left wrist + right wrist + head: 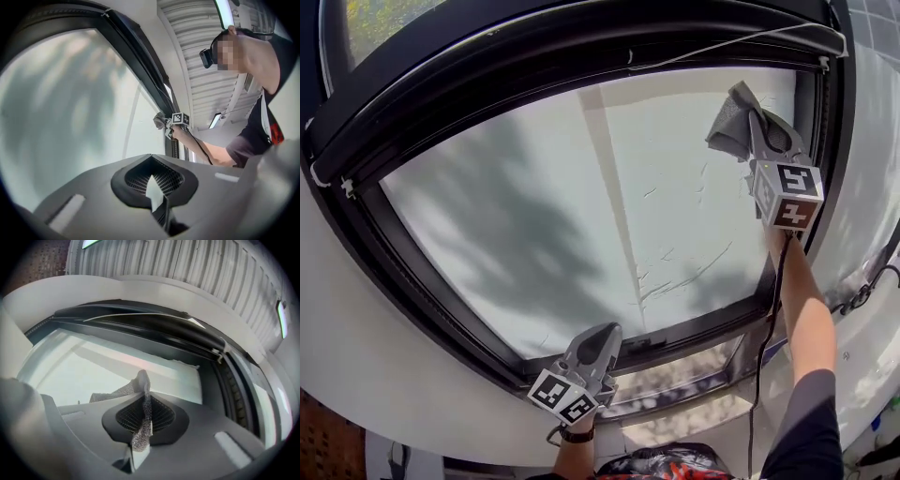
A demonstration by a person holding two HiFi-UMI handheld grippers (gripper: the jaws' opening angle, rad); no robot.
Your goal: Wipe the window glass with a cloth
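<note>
Up top, the right hand-held gripper [754, 122] is clamped on the grey cloth [729, 127], holding it at the upper right corner of the window glass [562, 216]. The left hand-held gripper [602, 336], jaws together and empty, hovers by the lower frame [694, 328]. Streaks [684, 272] low on the right suggest wiping is under way, with much of the pane left.

From a little way back, the head camera faces the window glass [534, 206]. It shows the left hand-held gripper [602, 336] at 6 o'clock and the right hand-held gripper [755, 117] at 2 o'clock. The left gripper view looks along its jaws across the glass toward the right hand-held gripper and the person [255, 136]. The right gripper view sits close to the glass, facing the top frame [140, 322]. All three share the glass.
</note>
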